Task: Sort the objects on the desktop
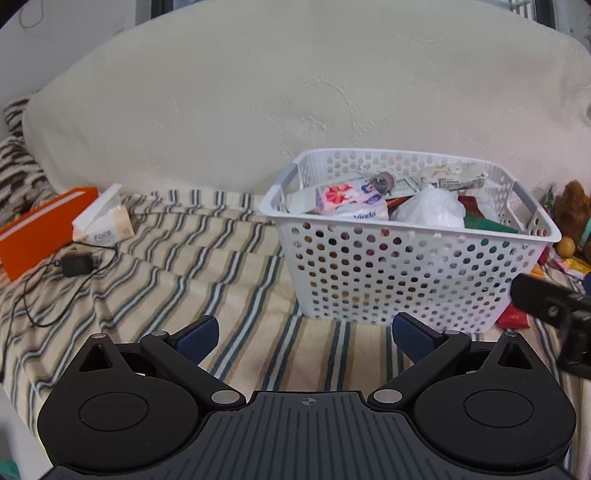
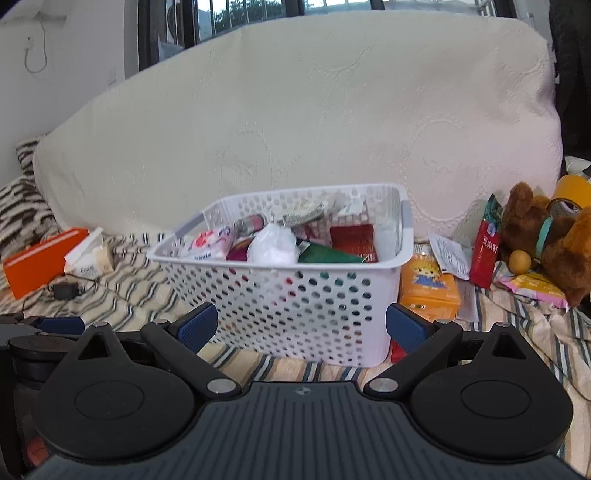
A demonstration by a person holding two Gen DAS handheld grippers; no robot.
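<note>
Hovering low in both frames, the left gripper (image 1: 304, 339) and right gripper (image 2: 301, 328) stand spread wide with nothing between their blue pads. Neither touches anything. Just beyond them, at centre, the white basket (image 2: 295, 306) sits on the striped sheet (image 1: 166, 258), already heaped with packets, a tissue pack (image 1: 351, 201) and a white bag (image 2: 273, 243).

The step in hand looks like a pause between picks. Loose things remain: at the right of the right view, an orange box (image 2: 428, 291) just beside the basket, a red packet (image 2: 487, 247), a small ball (image 2: 520, 260) and a plush toy (image 2: 539, 229); at left, an orange case (image 1: 40, 236), a tissue box (image 1: 103, 221) and a charger (image 1: 75, 264). The next move probably calls for reaching sideways to one of these and closing on it.

Behind stands a cream mattress (image 2: 295, 110), with barred windows (image 2: 258, 14) along the top edge.
</note>
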